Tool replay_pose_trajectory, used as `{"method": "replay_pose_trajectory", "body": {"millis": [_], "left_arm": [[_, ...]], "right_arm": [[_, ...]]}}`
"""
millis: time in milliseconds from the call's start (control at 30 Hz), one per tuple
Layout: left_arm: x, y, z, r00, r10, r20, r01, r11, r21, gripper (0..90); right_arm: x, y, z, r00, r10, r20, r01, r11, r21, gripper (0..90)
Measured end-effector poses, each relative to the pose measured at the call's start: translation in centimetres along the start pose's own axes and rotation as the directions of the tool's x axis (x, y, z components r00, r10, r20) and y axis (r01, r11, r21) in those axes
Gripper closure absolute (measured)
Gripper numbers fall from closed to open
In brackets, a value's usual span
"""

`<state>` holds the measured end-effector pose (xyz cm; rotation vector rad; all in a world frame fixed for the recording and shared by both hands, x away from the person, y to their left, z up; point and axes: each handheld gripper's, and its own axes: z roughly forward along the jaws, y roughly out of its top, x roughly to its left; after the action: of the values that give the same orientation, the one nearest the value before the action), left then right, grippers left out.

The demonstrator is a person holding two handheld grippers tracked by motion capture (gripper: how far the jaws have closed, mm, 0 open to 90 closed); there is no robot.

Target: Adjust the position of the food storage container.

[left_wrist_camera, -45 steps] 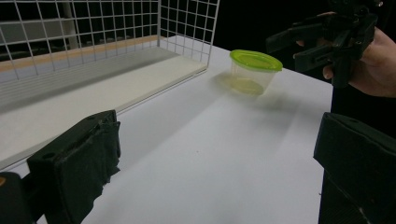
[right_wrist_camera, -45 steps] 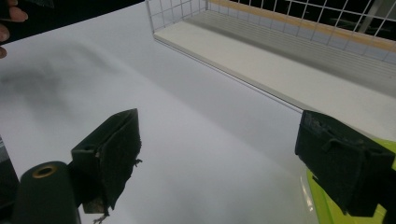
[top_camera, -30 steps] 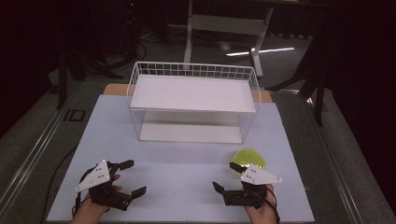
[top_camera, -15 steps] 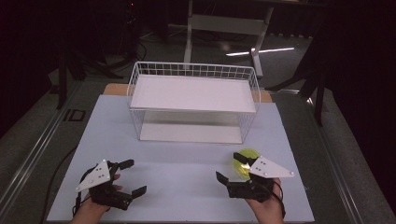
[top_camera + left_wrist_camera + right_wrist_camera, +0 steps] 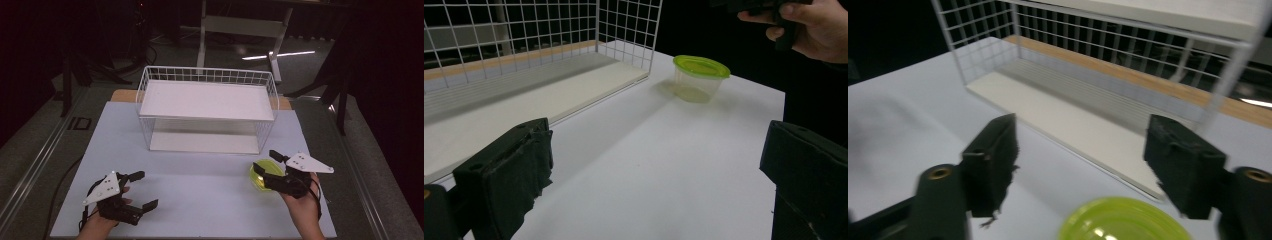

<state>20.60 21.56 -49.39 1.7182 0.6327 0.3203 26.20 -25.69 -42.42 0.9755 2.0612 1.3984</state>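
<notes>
A small clear container with a lime-green lid [image 5: 260, 176] stands on the white table [image 5: 200, 187] at the front right, in front of the wire rack. My right gripper [image 5: 266, 161] hangs just above it, open. Its jaws have just been closing. In the right gripper view the green lid [image 5: 1123, 222] lies low between the jaws [image 5: 1088, 160], and the pads do not touch it. My left gripper [image 5: 146, 189] rests open at the front left with nothing in it. The left gripper view [image 5: 659, 150] looks across the table at the container [image 5: 700, 75].
A white wire rack [image 5: 210, 75] with a white board on top and another at its base stands at the middle back [image 5: 624, 30] [image 5: 1098, 30]. The person's right hand [image 5: 804, 25] holds the right gripper. Dark floor and stands lie beyond the table.
My right gripper has moved forward and up, from behind the container to right over it, and its jaws stand narrower. The left gripper and the container have stayed where they were.
</notes>
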Motion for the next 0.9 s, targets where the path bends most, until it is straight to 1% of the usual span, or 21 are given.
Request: {"method": "replay_pose_trajectory", "body": {"millis": [33, 67, 100, 167, 200, 267, 300, 333, 367, 400, 433, 467, 500, 533, 567, 600, 667, 733, 833, 900], "left_arm": [[0.0, 0.0, 0.0, 1.0, 0.002, 0.0, -0.002, 1.0, -0.001, 1.3], [-0.1, 0.0, 0.0, 1.0, 0.003, 0.001, -0.003, 1.0, -0.001, 1.4], [-0.1, 0.0, 0.0, 1.0, 0.003, 0.001, -0.003, 1.0, -0.001, 1.4], [-0.1, 0.0, 0.0, 1.0, 0.003, 0.002, -0.003, 1.0, -0.001, 1.4], [0.0, 0.0, 0.0, 1.0, 0.003, 0.002, -0.003, 1.0, 0.0, 1.4], [0.0, 0.0, 0.0, 1.0, 0.004, 0.002, -0.004, 1.0, 0.001, 1.4], [0.0, 0.0, 0.0, 1.0, 0.005, 0.003, -0.005, 1.0, 0.002, 1.4], [0.0, 0.0, 0.1, 1.0, 0.005, 0.005, -0.005, 1.0, 0.003, 1.4], [0.0, 0.0, 0.1, 1.0, 0.005, 0.007, -0.005, 1.0, 0.004, 1.4], [0.0, -0.1, 0.1, 1.0, 0.005, 0.007, -0.005, 1.0, 0.006, 1.4], [0.0, -0.1, 0.1, 1.0, 0.005, 0.007, -0.005, 1.0, 0.008, 1.4], [0.1, -0.1, 0.2, 1.0, 0.004, 0.007, -0.004, 0.9999, 0.009, 1.4], [0.1, -0.1, 0.2, 1.0, 0.003, 0.006, -0.003, 1.0, 0.008, 1.4], [0.1, -0.1, 0.2, 1.0, 0.003, 0.006, -0.003, 1.0, 0.007, 1.4], [0.1, -0.1, 0.2, 1.0, 0.006, 0.004, -0.006, 1.0, 0.008, 1.4], [0.1, -0.1, 0.2, 1.0, 0.005, 0.005, -0.005, 1.0, 0.007, 1.3], [0.0, 0.0, 0.1, 0.9999, 0.009, 0.005, -0.009, 0.9999, 0.008, 1.4], [0.0, 0.0, 0.1, 0.9999, 0.011, 0.005, -0.011, 0.9999, 0.008, 1.4], [-0.1, 0.0, 0.1, 0.9999, 0.012, 0.006, -0.012, 0.9999, 0.007, 1.4], [-0.1, 0.0, 0.2, 0.9999, 0.015, 0.006, -0.015, 0.9999, 0.007, 1.4]], "right_arm": [[-0.4, -0.2, -0.1, 0.9998, 0.008, 0.021, -0.008, 1.0, -0.002, 37.4], [-0.8, -0.4, -0.2, 0.9995, 0.008, 0.032, -0.008, 1.0, 0.008, 41.5], [-1.2, -0.7, -0.3, 0.9986, 0.009, 0.052, -0.009, 1.0, 0.015, 41.9], [-1.8, -1.1, -0.4, 0.9972, 0.016, 0.073, -0.018, 1.0, 0.025, 45.0], [-2.2, -1.4, -0.5, 0.9949, 0.016, 0.099, -0.02, 0.999, 0.038, 45.1], [-2.9, -1.9, -0.6, 0.9924, 0.028, 0.12, -0.035, 0.998, 0.054, 49.1], [-3.3, -2.2, -0.7, 0.9893, 0.029, 0.143, -0.038, 0.998, 0.059, 50.3], [-3.6, -2.5, -0.8, 0.9865, 0.037, 0.16, -0.047, 0.997, 0.063, 54.1], [-4.0, -2.7, -0.9, 0.9845, 0.055, 0.166, -0.067, 0.995, 0.068, 56.0], [-4.2, -3.0, -1.0, 0.9795, 0.067, 0.19, -0.081, 0.994, 0.067, 58.3], [-4.5, -3.3, -1.1, 0.975, 0.064, 0.213, -0.081, 0.994, 0.072, 62.8], [-4.6, -3.5, -1.2, 0.9707, 0.056, 0.234, -0.077, 0.994, 0.081, 63.8], [-4.8, -3.9, -1.2, 0.9653, 0.053, 0.256, -0.078, 0.993, 0.091, 66.9], [-5.1, -4.2, -1.3, 0.9634, 0.061, 0.261, -0.088, 0.992, 0.094, 71.7], [-5.3, -4.5, -1.3, 0.9621, 0.062, 0.266, -0.092, 0.991, 0.1, 72.9], [-5.5, -4.8, -1.3, 0.9574, 0.058, 0.283, -0.093, 0.989, 0.112, 76.8], [-5.9, -5.4, -1.3, 0.9544, 0.067, 0.291, -0.107, 0.986, 0.125, 82.4], [-6.2, -6.0, -1.3, 0.9501, 0.067, 0.305, -0.119, 0.981, 0.155, 88.2], [-6.3, -6.8, -1.0, 0.947, 0.08, 0.311, -0.148, 0.968, 0.202, 89.9], [-6.4, -7.4, -0.8, 0.9484, 0.097, 0.302, -0.17, 0.959, 0.225, 90.0]]}}
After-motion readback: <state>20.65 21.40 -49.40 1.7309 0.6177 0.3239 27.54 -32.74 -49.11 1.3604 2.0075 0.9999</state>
